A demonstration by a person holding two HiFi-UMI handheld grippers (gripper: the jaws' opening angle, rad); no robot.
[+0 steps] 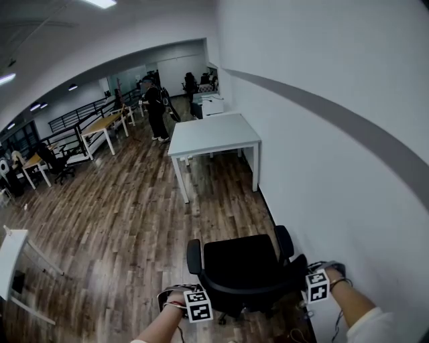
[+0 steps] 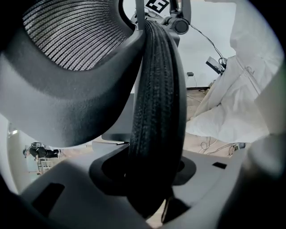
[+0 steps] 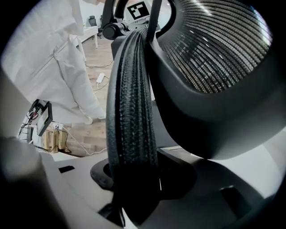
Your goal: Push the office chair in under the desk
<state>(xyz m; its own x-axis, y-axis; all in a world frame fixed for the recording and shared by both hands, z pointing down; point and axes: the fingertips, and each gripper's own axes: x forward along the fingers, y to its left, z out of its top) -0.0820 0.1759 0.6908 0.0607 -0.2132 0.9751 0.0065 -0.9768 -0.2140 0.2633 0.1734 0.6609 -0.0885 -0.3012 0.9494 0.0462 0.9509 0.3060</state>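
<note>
I record wood-plank floor (image 1: 127, 201), white wall (image 1: 322, 80) with grey band (image 1: 348, 127) right, wooden tables (image 1: 104, 124) far left, ceiling lights (image 1: 100, 3) lit.

light: ceiling panels, dim | edges: fisheye-warped, dark vignette | close parts blurred

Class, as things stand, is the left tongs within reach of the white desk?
Probably not: the left tongs grip the office chair by its back, and bare floor lies between it and the white desk.
</note>
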